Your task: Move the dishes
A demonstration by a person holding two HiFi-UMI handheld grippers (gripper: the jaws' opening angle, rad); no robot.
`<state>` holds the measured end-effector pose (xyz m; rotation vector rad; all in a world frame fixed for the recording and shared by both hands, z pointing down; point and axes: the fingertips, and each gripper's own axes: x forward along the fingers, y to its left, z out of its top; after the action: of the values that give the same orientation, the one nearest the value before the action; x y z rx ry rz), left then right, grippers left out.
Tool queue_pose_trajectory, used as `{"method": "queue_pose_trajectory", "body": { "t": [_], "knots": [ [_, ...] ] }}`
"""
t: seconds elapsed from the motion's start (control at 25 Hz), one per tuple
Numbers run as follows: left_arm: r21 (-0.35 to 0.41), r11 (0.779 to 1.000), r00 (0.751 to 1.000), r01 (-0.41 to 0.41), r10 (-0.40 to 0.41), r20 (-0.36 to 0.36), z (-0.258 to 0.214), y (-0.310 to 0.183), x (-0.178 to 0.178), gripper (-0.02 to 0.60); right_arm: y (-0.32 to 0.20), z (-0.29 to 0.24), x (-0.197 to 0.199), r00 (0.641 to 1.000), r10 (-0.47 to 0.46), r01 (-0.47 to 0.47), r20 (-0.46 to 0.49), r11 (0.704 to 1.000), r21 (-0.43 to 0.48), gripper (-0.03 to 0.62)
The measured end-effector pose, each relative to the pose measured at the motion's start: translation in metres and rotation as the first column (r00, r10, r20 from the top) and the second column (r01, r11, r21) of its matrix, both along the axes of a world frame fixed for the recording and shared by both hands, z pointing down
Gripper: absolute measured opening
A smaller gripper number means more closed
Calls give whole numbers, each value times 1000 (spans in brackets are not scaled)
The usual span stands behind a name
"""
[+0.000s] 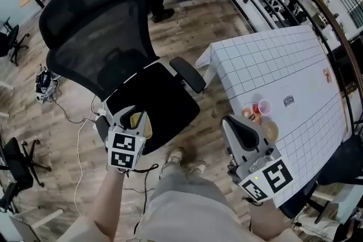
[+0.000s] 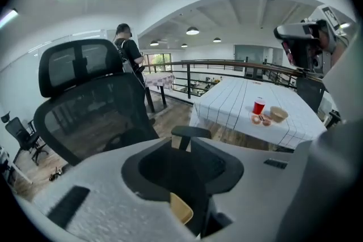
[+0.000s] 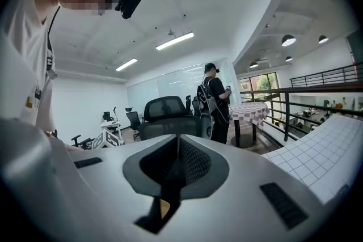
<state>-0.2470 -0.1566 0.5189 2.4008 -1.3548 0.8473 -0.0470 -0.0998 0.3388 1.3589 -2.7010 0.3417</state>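
My left gripper (image 1: 132, 119) has its jaws well apart with nothing between them. Through the gap I see only the office chair (image 2: 85, 105), whose armrest (image 2: 190, 132) stands directly ahead of the jaws. I judge this open setting to be preparation for a grasp, not a grip in progress.

My right gripper (image 1: 232, 124) has its jaws closed together on nothing. It points nearly level, over the near edge of the table (image 1: 283, 59). It would have to open before it could take anything.

The dishes sit grouped on the gridded tablecloth and none has yet been picked up. They are a red cup (image 2: 258, 106), a bowl (image 2: 278, 114) and small dishes (image 2: 261, 119). From my left jaws they lie ahead and to the right, well apart. From my right jaws they lie near, below and to the right, outside the right gripper view, which shows only cloth there.

Obstructions are as follows. The chair seat lies under my left jaws, and the armrest stands between them and the table. I judge that the left gripper must clear it to reach the group. The right gripper has the shorter path.

A person (image 3: 214, 100) stands well beyond the chair, and a railing (image 2: 227, 68) runs behind the table. Neither interferes.
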Motion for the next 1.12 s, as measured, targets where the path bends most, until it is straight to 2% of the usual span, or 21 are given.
{"method": "queue_pose_trajectory", "body": {
  "t": [0.16, 0.32, 0.56, 0.72, 0.88, 1.04, 1.12],
  "knots": [
    [-101, 994, 998, 48, -44, 41, 74, 6, -22, 103, -11, 29, -25, 999, -29, 28, -37, 999, -23, 26],
    [-209, 975, 994, 77, -58, 96, 150, 17, -36, 103, -19, 64, -47, 997, -64, 61, -39, 996, -69, 26],
    [-304, 947, 993, 104, -84, 78, 231, 19, -49, 103, -30, 115, -59, 993, -84, 74, -79, 990, -116, 26],
    [-368, 922, 993, 119, -112, 41, 281, 21, -49, 103, -33, 152, -56, 993, -78, 62, -93, 985, -164, 26],
    [-445, 887, 992, 123, -118, 38, 331, 24, -38, 110, -36, 184, -48, 994, -70, 50, -87, 977, -209, 26],
    [-551, 825, 989, 127, -148, 7, 384, 30, -41, 140, -35, 210, -58, 993, -66, 41, -97, 970, -238, 26],
    [-579, 805, 990, 130, -142, 25, 407, 33, -43, 149, -35, 223, -61, 992, -67, 37, -111, 967, -251, 26]
  ]
}}
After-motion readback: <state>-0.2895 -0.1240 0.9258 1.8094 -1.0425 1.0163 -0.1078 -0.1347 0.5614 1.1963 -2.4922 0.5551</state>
